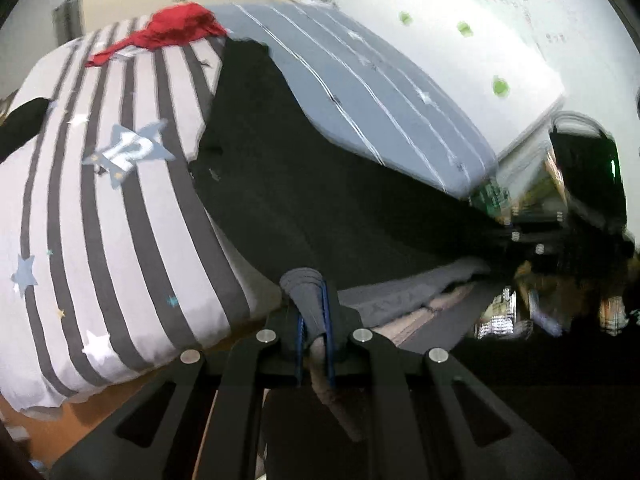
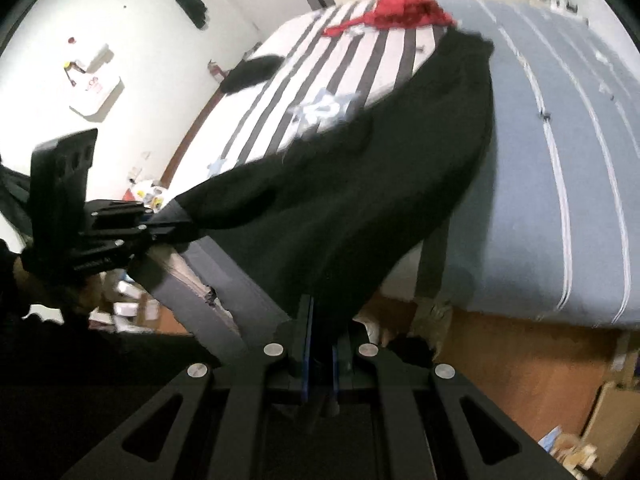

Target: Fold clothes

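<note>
A black garment [image 1: 304, 184] is stretched over the bed between both grippers; it also shows in the right wrist view [image 2: 360, 184]. My left gripper [image 1: 314, 312] is shut on its grey cuffed edge at the near side. My right gripper [image 2: 320, 332] is shut on another edge of the same garment, held above the floor by the bed. The left gripper [image 2: 160, 224] shows in the right wrist view at the left, with the cloth in its jaws. A red garment [image 1: 176, 28] lies crumpled at the far end of the bed.
The bed has a striped white-and-grey duvet [image 1: 100, 220] with a star marked 12, and a blue-grey striped cover [image 2: 560, 160]. A small black item [image 2: 250, 72] lies on the far edge. Wooden floor [image 2: 500, 360] and clutter [image 2: 132, 308] lie beside the bed.
</note>
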